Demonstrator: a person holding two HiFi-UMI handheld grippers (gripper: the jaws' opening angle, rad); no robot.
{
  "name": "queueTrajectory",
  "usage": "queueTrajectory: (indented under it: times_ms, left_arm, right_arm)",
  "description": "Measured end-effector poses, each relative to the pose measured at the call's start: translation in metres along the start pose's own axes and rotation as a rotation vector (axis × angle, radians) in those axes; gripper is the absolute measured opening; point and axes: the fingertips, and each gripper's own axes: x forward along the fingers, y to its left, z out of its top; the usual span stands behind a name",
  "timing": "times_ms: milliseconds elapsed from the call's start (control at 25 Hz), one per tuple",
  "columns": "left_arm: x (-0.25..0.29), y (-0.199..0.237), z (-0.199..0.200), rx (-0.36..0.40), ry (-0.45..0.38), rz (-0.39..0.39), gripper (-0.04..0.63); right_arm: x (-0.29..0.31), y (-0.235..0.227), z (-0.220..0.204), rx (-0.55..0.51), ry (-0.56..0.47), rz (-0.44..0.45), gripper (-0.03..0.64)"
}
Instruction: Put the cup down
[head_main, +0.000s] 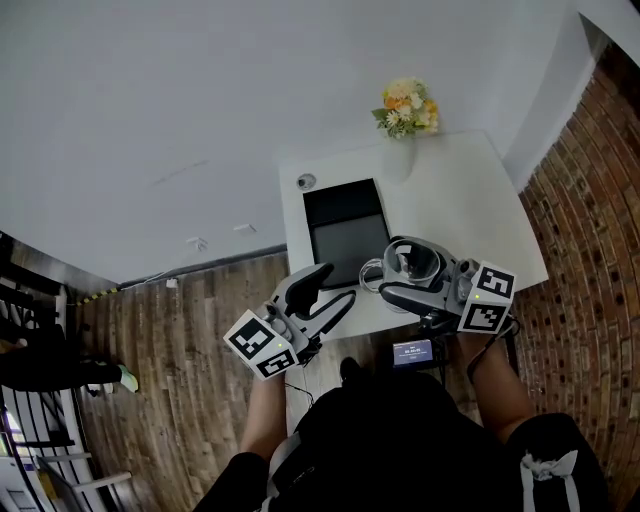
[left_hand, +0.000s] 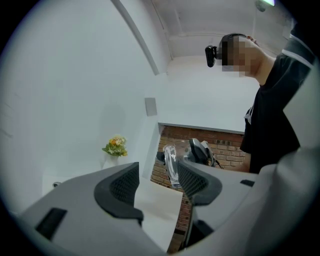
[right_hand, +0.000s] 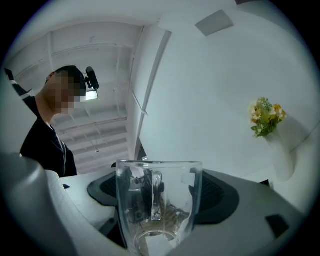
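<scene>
A clear glass cup (head_main: 412, 262) with a handle is held by my right gripper (head_main: 405, 272), whose dark pads press on its two sides. In the right gripper view the cup (right_hand: 159, 205) stands upright between the jaws and fills the lower middle; it looks empty. It hangs over the near edge of the white table (head_main: 450, 190). My left gripper (head_main: 318, 290) is a little to the cup's left, open, with nothing between its fingers. The left gripper view shows those open jaws, with the cup (left_hand: 171, 165) beyond them.
A black mat (head_main: 345, 235) lies on the table just beyond both grippers. A vase of flowers (head_main: 406, 107) stands at the far edge, and a small round object (head_main: 306, 181) at the far left corner. A brick wall (head_main: 590, 200) runs along the right and wooden floor (head_main: 200, 330) lies to the left.
</scene>
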Motion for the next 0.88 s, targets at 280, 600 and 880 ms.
queueTrajectory:
  times_ms: [280, 600, 880]
  left_arm:
    - [0.004, -0.002, -0.001, -0.002, 0.003, -0.029, 0.241]
    - [0.006, 0.006, 0.002, 0.0, -0.006, -0.01, 0.241]
    - [0.01, 0.009, 0.002, -0.002, -0.007, -0.005, 0.241]
  right_arm:
    - [-0.001, 0.001, 0.002, -0.016, -0.004, -0.011, 0.41]
    - [-0.002, -0.003, 0.002, -0.027, -0.003, -0.014, 0.41]
    - [0.001, -0.01, 0.0, -0.034, 0.023, -0.011, 0.41]
